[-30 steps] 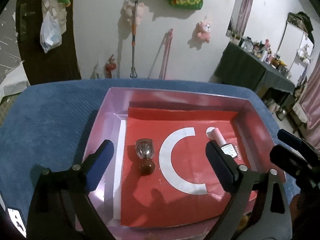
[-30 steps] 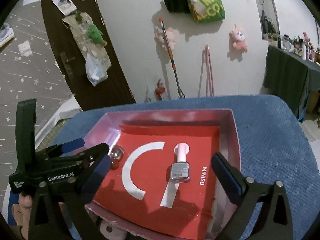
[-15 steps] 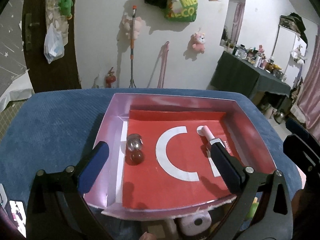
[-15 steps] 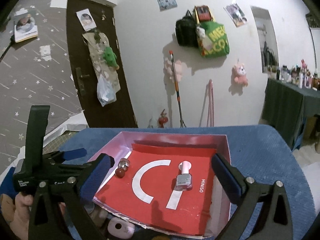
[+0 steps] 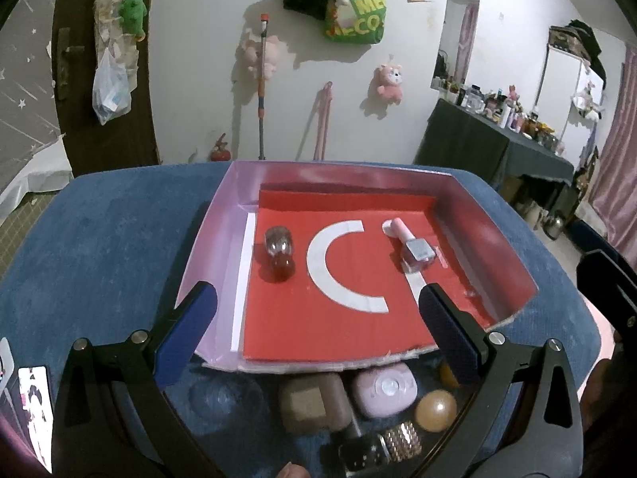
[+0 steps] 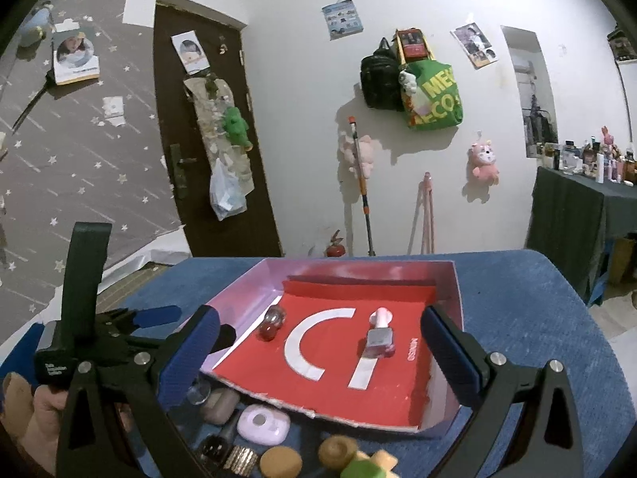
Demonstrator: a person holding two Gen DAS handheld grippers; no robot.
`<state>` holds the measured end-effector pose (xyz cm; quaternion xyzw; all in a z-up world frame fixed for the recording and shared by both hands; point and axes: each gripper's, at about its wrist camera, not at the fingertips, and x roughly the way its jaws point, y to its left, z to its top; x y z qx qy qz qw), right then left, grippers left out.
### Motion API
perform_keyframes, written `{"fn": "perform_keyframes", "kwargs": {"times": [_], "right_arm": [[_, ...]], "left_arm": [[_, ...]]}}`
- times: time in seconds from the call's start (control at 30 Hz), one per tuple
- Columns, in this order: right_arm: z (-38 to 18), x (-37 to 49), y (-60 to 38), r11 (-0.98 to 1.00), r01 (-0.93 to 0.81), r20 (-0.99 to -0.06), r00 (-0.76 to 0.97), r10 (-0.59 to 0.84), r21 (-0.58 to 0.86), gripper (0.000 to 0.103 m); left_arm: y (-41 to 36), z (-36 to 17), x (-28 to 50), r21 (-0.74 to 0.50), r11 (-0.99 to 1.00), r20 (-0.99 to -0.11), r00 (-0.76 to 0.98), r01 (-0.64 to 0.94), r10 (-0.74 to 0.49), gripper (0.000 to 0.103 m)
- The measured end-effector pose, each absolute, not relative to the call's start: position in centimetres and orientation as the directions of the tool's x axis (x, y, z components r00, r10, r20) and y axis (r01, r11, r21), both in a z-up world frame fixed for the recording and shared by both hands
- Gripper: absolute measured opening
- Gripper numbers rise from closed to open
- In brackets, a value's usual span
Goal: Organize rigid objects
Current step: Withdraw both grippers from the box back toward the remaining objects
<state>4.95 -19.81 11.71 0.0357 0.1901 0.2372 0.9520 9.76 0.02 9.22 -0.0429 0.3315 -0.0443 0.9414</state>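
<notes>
My left gripper (image 5: 316, 316) and right gripper (image 6: 318, 344) both hang with fingers spread wide and nothing between them, over the near edge of the red-lined box (image 5: 493, 215) on the blue worktop (image 5: 99, 231). Inside lie a nail polish bottle (image 5: 412, 245) and, at the left, what looks like a small glass bottle (image 5: 278, 251). A lilac case (image 5: 384, 392), a brown block (image 5: 314, 402) and a yellowish ball (image 5: 436, 410) sit just outside.
</notes>
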Motion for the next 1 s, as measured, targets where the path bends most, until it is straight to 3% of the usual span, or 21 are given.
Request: {"fn": "perform_keyframes", "kwargs": {"times": [1.0], "right_arm": [[7.0,0.6,-20.6,0.901,-0.401,-0.469,0.772,0.429,0.164,0.103]], "left_arm": [[-1.0,5.7,4.8,-0.139,0.986,-0.678,0.718,0.089,-0.16,0.103]]}}
